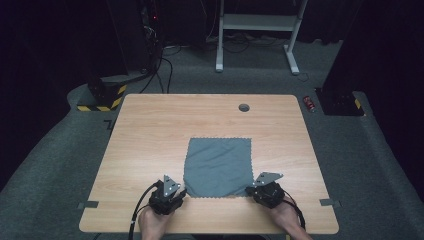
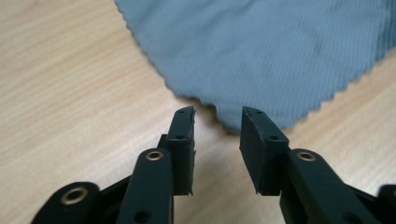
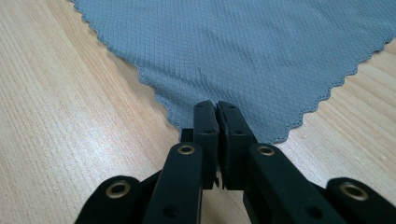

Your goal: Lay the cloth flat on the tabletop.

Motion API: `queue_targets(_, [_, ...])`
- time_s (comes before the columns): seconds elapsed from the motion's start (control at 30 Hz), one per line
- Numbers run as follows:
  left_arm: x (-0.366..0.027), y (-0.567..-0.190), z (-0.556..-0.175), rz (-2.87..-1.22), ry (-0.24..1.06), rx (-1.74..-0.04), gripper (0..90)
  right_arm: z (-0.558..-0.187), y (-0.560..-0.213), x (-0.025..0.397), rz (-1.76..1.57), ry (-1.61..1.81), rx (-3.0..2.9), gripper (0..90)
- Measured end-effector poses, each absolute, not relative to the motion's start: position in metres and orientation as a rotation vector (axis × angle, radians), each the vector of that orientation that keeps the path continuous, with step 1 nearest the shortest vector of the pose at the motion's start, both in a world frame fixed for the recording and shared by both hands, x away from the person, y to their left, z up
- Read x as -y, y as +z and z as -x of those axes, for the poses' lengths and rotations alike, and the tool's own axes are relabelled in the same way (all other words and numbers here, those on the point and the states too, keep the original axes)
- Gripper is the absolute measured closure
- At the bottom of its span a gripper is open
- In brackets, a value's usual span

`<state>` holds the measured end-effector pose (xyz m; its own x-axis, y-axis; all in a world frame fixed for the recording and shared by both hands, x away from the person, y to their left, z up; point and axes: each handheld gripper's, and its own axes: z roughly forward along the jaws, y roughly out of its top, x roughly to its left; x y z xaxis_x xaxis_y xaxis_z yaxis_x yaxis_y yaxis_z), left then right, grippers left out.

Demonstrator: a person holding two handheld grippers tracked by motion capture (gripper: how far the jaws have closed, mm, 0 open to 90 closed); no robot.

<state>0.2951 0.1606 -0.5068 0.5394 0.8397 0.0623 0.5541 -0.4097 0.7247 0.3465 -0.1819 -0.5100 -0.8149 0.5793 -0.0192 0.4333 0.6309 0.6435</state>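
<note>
A square grey cloth [image 1: 218, 167] with a zigzag edge lies flat on the wooden table [image 1: 150, 130], near its front middle. My left gripper [image 1: 182, 192] rests at the cloth's near left corner. In the left gripper view the cloth [image 2: 261, 51] ends in a corner just ahead of the gap, and the left gripper [image 2: 217, 116] is open with nothing between its jaws. My right gripper [image 1: 249, 191] sits at the near right corner. In the right gripper view the right gripper [image 3: 216, 107] is shut on that corner of the cloth [image 3: 233, 51].
A round cable hole [image 1: 244, 107] is at the table's far edge. Tape strips [image 1: 88, 204] [image 1: 329, 202] mark the front corners. On the carpet beyond stand a white desk frame [image 1: 255, 30], a yellow-and-black striped base [image 1: 100, 97] and a red can [image 1: 310, 103].
</note>
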Motion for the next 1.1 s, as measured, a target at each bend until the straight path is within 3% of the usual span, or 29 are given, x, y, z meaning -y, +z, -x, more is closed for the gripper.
queue_targets(0.43, [-0.139, -0.517, -0.332, -2.108, 0.479, -1.122, 68.6, -0.346, -0.510, 0.182, -0.835, 0.953, -2.624, 85.9])
queue_targets(0.57, [-0.136, -0.516, -0.336, -2.123, 0.470, -1.115, 74.7, -0.345, -0.510, 0.182, -0.840, 0.958, -2.622, 85.9])
queue_targets(0.73, [-0.133, -0.513, -0.337, -2.148, 0.470, -1.096, 88.4, -0.344, -0.511, 0.183, -0.837, 0.963, -2.613, 86.1])
queue_targets(1.1, [-0.143, -0.498, -0.315, -2.193, 0.410, -1.096, 89.5, -0.335, -0.512, 0.187, -0.835, 0.980, -2.615, 79.2])
